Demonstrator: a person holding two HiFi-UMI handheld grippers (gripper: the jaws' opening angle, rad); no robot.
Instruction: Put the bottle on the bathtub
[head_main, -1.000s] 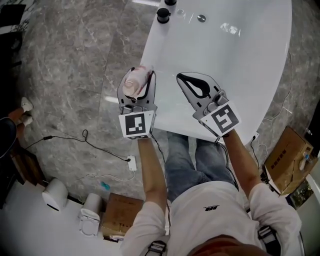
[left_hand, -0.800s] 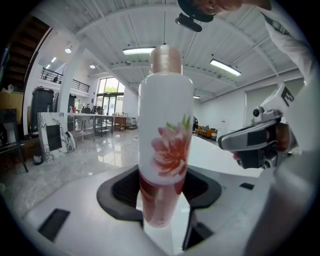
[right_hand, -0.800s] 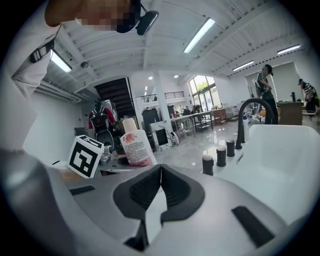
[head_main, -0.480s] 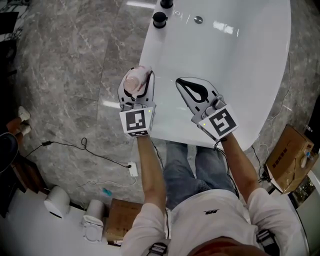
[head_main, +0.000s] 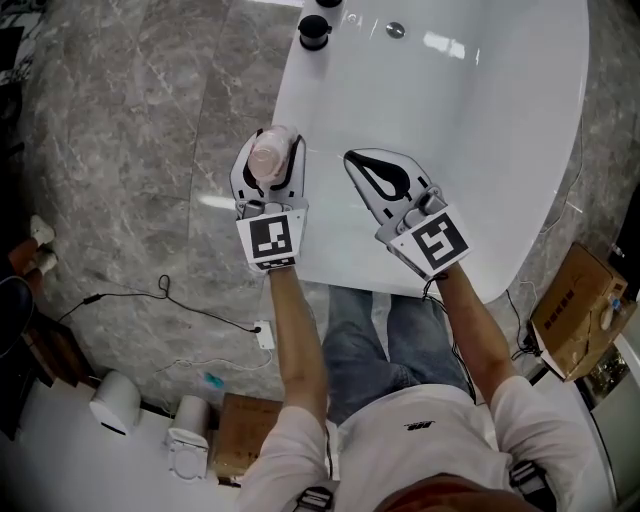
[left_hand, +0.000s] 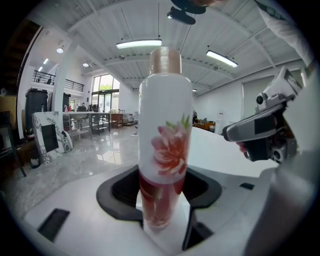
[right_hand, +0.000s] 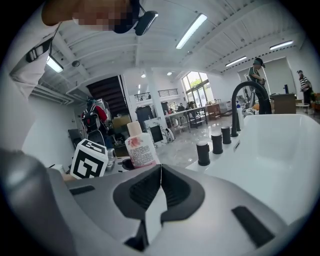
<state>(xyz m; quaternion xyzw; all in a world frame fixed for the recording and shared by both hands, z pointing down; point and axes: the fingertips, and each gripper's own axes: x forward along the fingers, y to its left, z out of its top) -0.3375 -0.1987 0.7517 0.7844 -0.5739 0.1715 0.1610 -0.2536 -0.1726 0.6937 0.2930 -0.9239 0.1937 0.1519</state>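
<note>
Bottle (left_hand: 165, 125): white, with a pink-red flower print and a pale tan cap; it stands upright between the left gripper's jaws.
Bottle's place: in the head view it hangs right at the bathtub's outer edge, on the side that carries the knobs, above the line where the white rim meets the floor. It is not standing on the bathtub.
Left gripper (head_main: 269, 168): jaws pinch the bottle's lower body from both sides. Its marker cube (head_main: 269, 238) faces up, on the person's side of the bathtub edge.
Right gripper (head_main: 371, 170): jaws pressed together with nothing between them, held above the bathtub's white rim, beside the left gripper and apart from it.
Bathtub (head_main: 470, 140): white, glossy and oval, filling the upper right of the head view, with light glare on its surface.
Knobs (right_hand: 202, 152): black and round, in a row along the bathtub rim, well beyond the bottle.
Spout (right_hand: 246, 97): black and arched, rising past the knobs at the far end of the bathtub.
Floor (head_main: 130, 130): grey veined stone alongside the bathtub.
Cable (head_main: 170, 290): thin and black, lying loose on the floor, well apart from the bathtub.
Cardboard box (head_main: 575, 305): brown, on the floor past the bathtub's other side.
</note>
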